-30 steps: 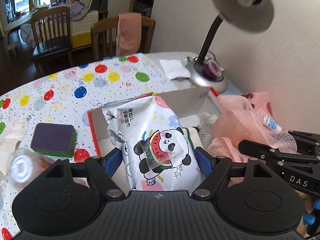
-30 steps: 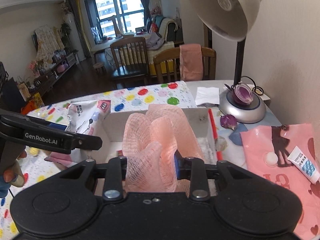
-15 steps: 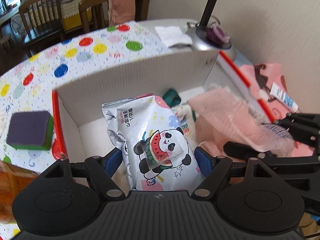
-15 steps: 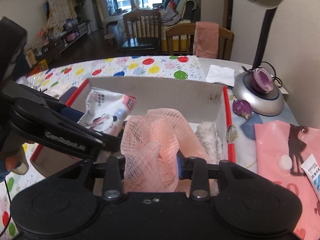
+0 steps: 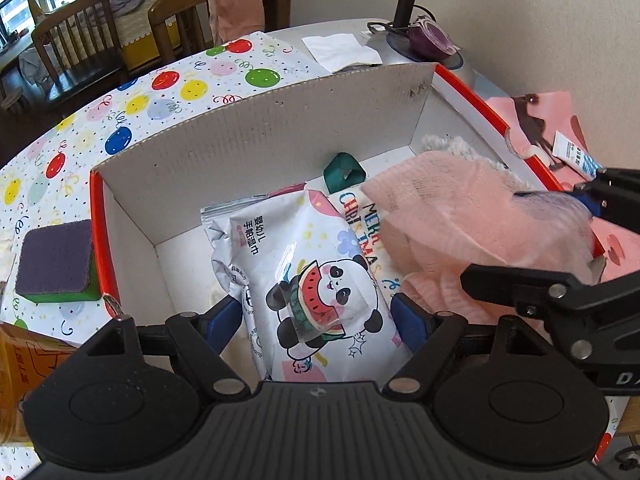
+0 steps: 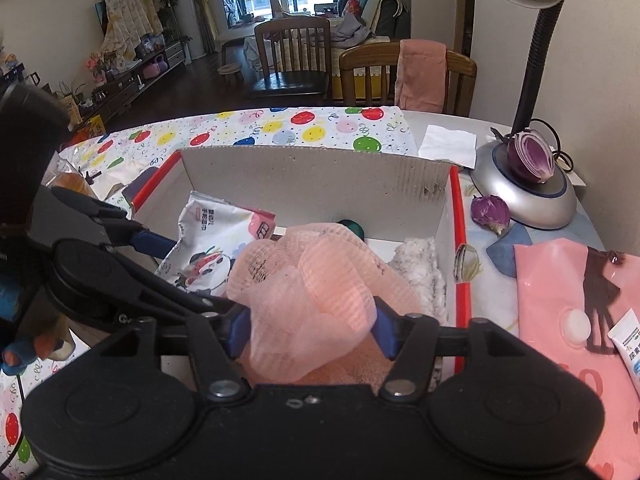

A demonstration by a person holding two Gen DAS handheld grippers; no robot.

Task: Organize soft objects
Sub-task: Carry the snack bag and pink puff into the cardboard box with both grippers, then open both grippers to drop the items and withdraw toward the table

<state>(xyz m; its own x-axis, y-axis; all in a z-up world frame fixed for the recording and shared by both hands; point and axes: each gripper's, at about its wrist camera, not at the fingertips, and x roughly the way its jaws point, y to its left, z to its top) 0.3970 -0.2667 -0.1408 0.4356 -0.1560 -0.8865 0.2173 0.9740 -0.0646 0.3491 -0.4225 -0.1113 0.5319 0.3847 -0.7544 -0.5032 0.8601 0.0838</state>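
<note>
A cardboard box (image 5: 256,136) with red edges stands on the table; it also shows in the right wrist view (image 6: 312,176). My left gripper (image 5: 318,322) is shut on a panda wet-wipes pack (image 5: 304,276) and holds it low inside the box. My right gripper (image 6: 310,330) is shut on a pink mesh bath pouf (image 6: 316,300) inside the box's right part. The pouf (image 5: 468,216) lies beside the pack (image 6: 208,252). A Christmas cloth (image 5: 360,216) and a white fluffy cloth (image 6: 420,272) lie in the box.
A purple and green sponge (image 5: 56,260) sits left of the box. A lamp base (image 6: 524,188) with a cut onion (image 6: 532,156), a white tissue (image 6: 448,144), a pink bag (image 6: 576,320) and a small tube (image 6: 628,344) are on the right. Chairs stand behind the table.
Both grippers moved forward and down into the box with their loads. The pack and the pouf now sit lower, near the box floor. The right gripper's fingers stand wider apart around the pouf.
</note>
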